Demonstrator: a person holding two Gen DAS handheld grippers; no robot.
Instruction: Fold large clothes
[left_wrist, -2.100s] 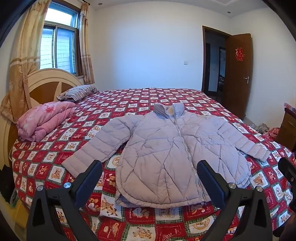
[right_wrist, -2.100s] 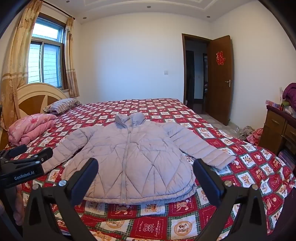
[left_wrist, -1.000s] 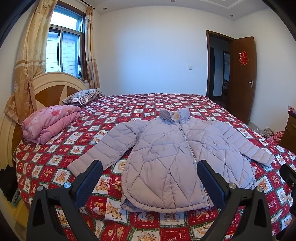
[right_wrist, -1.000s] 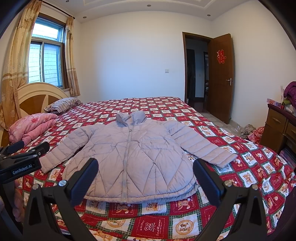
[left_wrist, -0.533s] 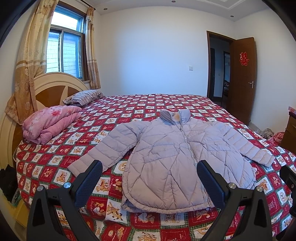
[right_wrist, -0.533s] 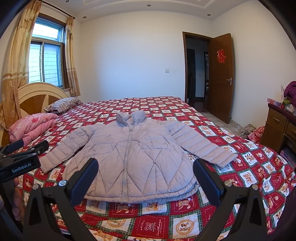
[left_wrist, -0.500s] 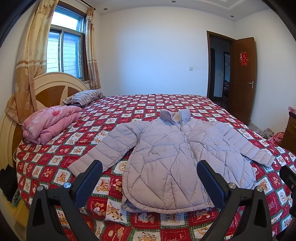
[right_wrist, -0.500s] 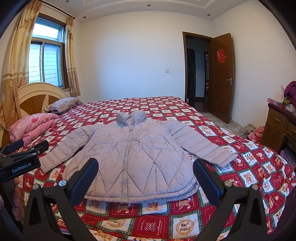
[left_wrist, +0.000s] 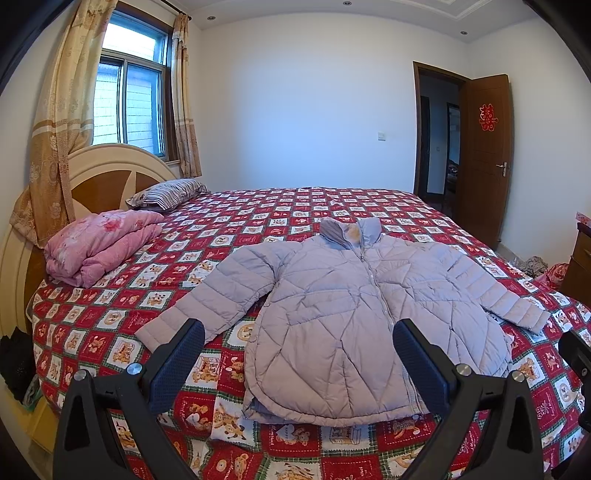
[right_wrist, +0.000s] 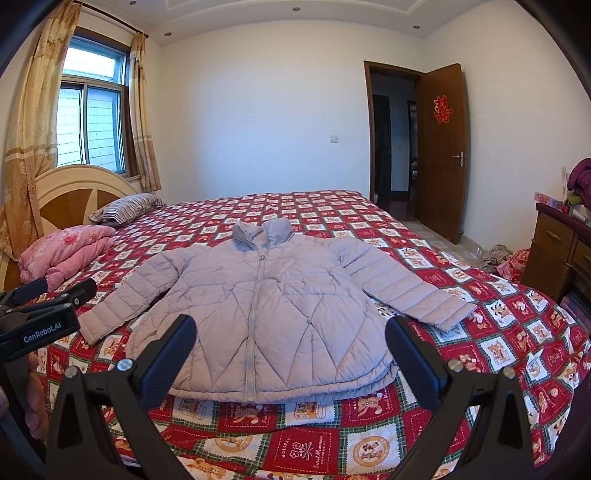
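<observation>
A lilac quilted puffer jacket (left_wrist: 354, 317) lies flat and zipped on the bed, collar away from me, both sleeves spread out to the sides. It also shows in the right wrist view (right_wrist: 266, 306). My left gripper (left_wrist: 297, 350) is open and empty, held in the air short of the jacket's hem. My right gripper (right_wrist: 290, 349) is open and empty, also short of the hem. The left gripper's body (right_wrist: 40, 317) shows at the left edge of the right wrist view.
The bed has a red checked cartoon-print cover (left_wrist: 110, 321). A folded pink quilt (left_wrist: 96, 243) and a striped pillow (left_wrist: 166, 192) lie by the headboard at left. A wooden dresser (right_wrist: 557, 251) stands at right. An open brown door (right_wrist: 439, 147) is at the far right.
Both grippers have lifted and drawn back slightly, so the jacket sits a little lower and farther in view. The jacket has not moved. Both grippers stay open.
</observation>
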